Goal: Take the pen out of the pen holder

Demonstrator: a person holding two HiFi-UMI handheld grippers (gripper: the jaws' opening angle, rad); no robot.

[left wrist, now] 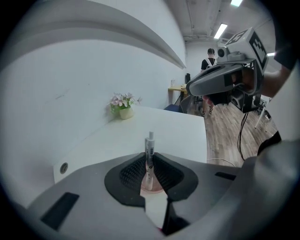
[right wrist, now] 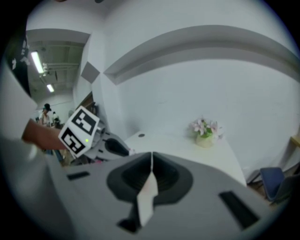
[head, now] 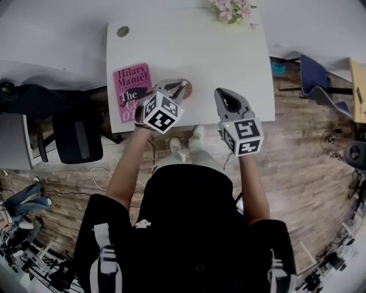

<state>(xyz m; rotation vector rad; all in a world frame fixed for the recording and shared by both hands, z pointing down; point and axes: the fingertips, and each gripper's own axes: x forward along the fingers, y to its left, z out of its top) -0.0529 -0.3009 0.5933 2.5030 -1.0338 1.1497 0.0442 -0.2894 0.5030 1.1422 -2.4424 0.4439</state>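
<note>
Your left gripper [left wrist: 149, 159] pinches the pen [left wrist: 150, 141] upright between its pads. The pen's lower end sits just over the round pen holder [head: 187, 88], which stands on the white surface [head: 229, 57] beside a pink book [head: 131, 91]. Your right gripper [right wrist: 151, 161] hangs alongside, jaws pressed together on nothing.

The white tabletop [head: 217, 63] carries a pink book [head: 131, 91] just left of the left tool [head: 180, 87], a pen holder [head: 187, 88] below its tips, and a flower pot [head: 231, 11] well beyond the right tool [head: 223, 92].
</note>
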